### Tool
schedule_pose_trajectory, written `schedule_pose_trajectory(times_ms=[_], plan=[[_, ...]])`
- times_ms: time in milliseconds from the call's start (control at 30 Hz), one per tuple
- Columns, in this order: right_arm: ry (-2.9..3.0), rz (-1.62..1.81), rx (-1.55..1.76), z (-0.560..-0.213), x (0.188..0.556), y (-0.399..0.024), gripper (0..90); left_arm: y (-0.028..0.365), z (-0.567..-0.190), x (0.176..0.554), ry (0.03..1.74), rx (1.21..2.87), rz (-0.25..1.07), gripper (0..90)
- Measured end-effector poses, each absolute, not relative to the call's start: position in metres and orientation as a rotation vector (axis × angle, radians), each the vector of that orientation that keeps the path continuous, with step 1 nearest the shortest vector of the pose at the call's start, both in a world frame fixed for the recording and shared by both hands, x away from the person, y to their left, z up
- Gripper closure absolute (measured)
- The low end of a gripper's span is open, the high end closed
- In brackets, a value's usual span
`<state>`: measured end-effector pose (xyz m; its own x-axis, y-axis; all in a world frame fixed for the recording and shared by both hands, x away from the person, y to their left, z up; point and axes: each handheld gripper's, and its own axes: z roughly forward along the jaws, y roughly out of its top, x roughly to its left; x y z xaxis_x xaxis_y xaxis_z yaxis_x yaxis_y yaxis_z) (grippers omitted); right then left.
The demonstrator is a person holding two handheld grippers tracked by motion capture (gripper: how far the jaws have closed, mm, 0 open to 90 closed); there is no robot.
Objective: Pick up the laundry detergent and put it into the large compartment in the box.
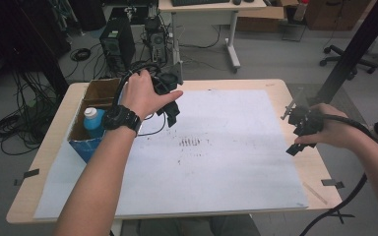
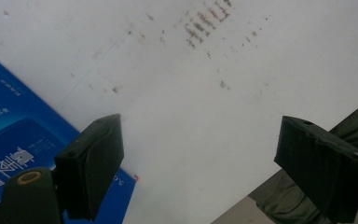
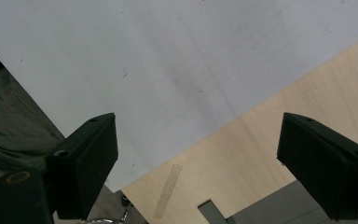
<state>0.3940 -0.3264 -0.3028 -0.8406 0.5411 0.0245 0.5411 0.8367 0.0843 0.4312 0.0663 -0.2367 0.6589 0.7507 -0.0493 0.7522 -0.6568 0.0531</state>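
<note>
Reaching toward the bottle (image 1: 92,119) standing inside the box (image 1: 87,147), with left gripper (image 1: 170,109) wide open and holding nothing, just beside the box. Right gripper (image 1: 295,129) open too, far from the box. Best to go slow, straight over the cap.

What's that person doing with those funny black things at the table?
A person holds tongs in each hand over a table covered by a white sheet. The left tongs hover open beside a blue cardboard box with a blue bottle standing inside. The right tongs wait open near the table's right edge. Nothing is held.
</note>
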Motion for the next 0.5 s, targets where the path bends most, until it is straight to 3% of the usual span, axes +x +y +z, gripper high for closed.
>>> schedule_pose_trajectory(times_ms=[500], plan=[[3.006,0.139,0.878,-0.298,0.389,-0.324,12.4,0.069,-0.252,0.423,1.259,2.788,-0.033,15.1]])
